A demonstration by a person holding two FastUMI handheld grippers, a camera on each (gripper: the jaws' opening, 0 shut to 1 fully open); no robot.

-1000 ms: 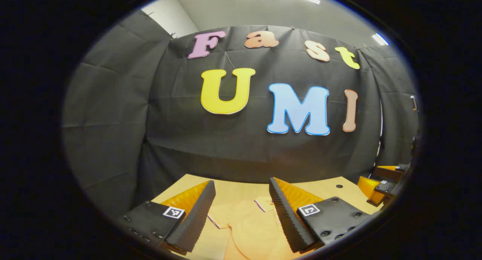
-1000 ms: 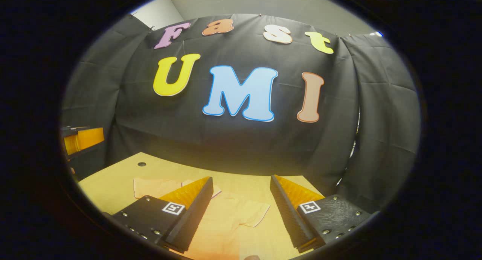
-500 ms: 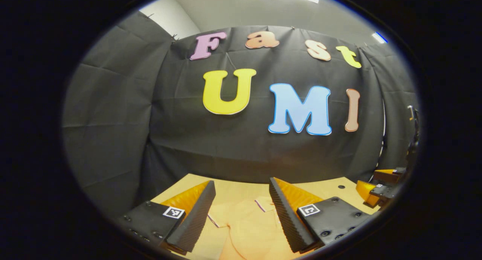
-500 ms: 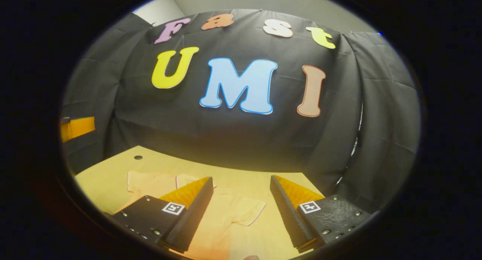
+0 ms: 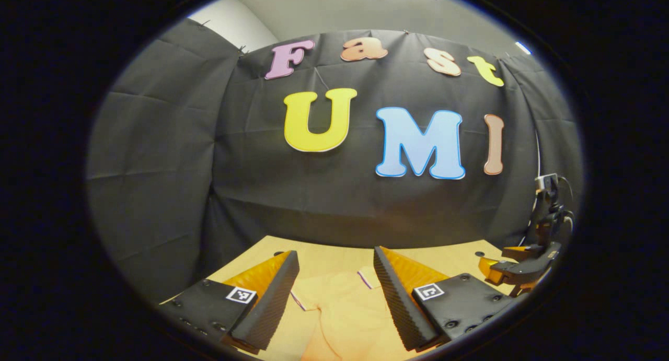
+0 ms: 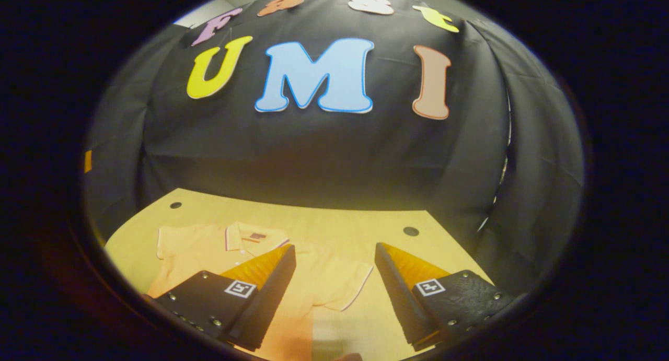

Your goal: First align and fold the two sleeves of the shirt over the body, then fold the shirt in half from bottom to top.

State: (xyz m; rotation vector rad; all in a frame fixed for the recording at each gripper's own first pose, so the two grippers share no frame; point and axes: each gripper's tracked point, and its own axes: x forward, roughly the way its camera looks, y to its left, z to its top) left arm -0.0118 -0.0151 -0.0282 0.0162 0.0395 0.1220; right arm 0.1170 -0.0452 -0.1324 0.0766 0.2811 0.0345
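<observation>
Lying flat, shirt [image 6: 209, 248] below parted fingers [image 6: 272, 290]

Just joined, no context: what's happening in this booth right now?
A person holds a gripper in each hand over a yellow polo shirt lying flat on a wooden table. Both the left gripper and the right gripper are open and hold nothing. The sleeve by the right gripper lies spread out, so no fold is done yet.

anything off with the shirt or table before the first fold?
Nothing stands out. The shirt lies flat on the table, collar toward the wall, sleeves spread and unfolded. Left gripper and right gripper are open above it.
</observation>
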